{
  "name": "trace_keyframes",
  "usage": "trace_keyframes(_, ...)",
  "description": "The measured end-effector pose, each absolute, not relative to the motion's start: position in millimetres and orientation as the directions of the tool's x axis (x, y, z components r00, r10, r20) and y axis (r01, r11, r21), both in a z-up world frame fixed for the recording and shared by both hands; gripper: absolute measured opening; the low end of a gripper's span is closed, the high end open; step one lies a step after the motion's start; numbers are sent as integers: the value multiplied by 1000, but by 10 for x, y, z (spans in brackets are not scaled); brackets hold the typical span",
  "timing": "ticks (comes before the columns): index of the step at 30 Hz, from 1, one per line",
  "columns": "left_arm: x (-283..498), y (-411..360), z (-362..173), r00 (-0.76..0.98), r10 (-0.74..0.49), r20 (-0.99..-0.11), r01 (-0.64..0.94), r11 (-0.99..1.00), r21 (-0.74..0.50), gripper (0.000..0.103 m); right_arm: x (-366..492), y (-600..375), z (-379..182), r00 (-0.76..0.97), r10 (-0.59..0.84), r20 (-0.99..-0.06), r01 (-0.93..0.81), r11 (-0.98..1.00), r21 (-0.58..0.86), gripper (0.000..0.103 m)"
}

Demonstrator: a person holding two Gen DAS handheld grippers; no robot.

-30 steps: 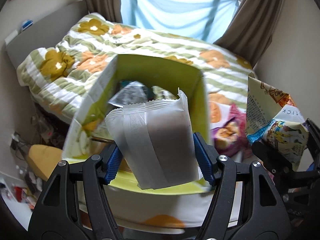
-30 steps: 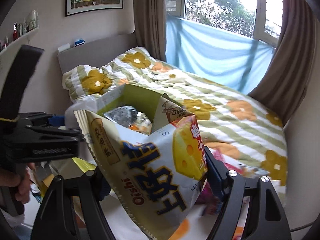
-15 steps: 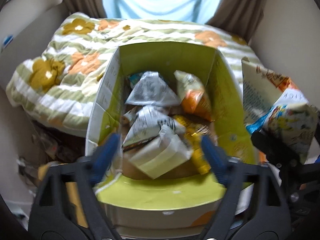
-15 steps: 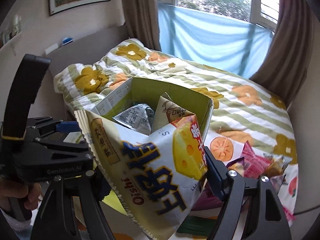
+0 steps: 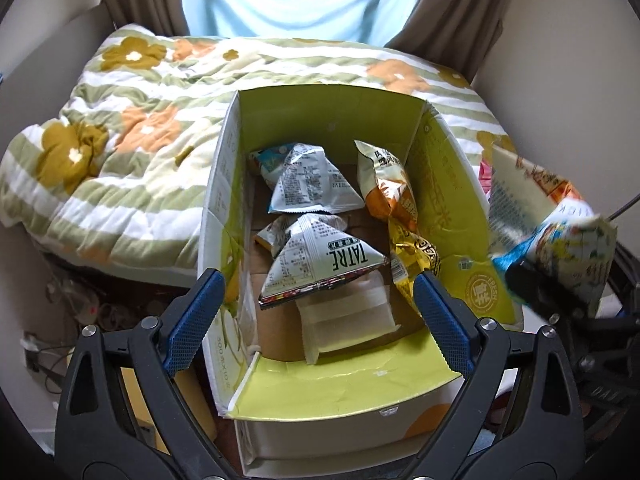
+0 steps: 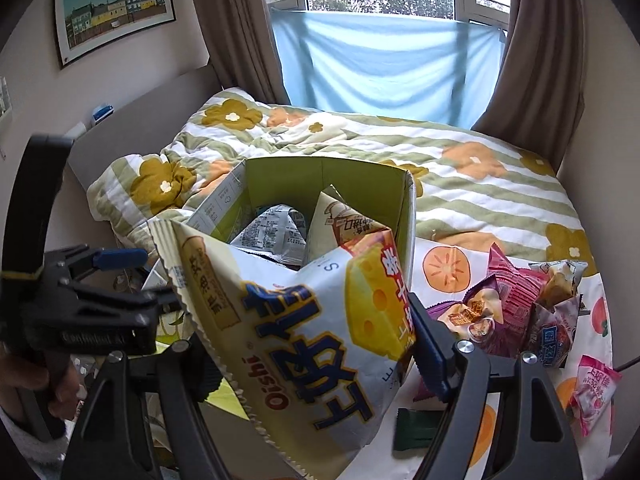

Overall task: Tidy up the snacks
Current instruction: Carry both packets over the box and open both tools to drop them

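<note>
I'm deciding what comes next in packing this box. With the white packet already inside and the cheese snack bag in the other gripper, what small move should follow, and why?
Probably bring the right gripper forward over the box and let go of the cheese snack bag. Its fingers clamp that bag just short of the box, the left gripper stands open with nothing in it, and the white packet already lies inside.

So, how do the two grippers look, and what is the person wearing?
Both grippers are black plastic frames with triangular cut-outs and silver screws. The left gripper has blue fingers with a fine cross-hatched texture. The right gripper has dark blue pads, mostly hidden. In the right wrist view the left gripper's side carries raised lettering, too blurred to read, and a yellow band. A light grey sleeve shows at the wrist.
</note>
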State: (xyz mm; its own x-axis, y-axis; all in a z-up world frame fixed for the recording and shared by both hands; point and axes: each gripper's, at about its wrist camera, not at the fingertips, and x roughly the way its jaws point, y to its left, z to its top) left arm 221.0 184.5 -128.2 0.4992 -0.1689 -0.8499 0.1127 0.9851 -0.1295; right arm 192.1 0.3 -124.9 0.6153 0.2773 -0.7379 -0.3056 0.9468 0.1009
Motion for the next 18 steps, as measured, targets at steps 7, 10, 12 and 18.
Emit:
trace_keyframes(7,2207,1867,-1186,523,-153,-838,69,988,-137,95,2011,132,-1324,602,285,-746,-361,930,64,74)
trace_keyframes(10,2191,1947,-1117,539,-131,-832,42,991,-129,95,2074,220,-1373,586,286,-758,-382,923,53,76)
trace_keyframes(12,2184,1998,-1080,546,-119,-829,24,992,-127,95,2068,271,-1416,583,287,-760,-389,920,49,87)
trace_keyframes(18,2147,2078,-1088,540,-117,-834,4,991,-136,95,1968,283,-1479,585,275,-763,-411,911,13,103)
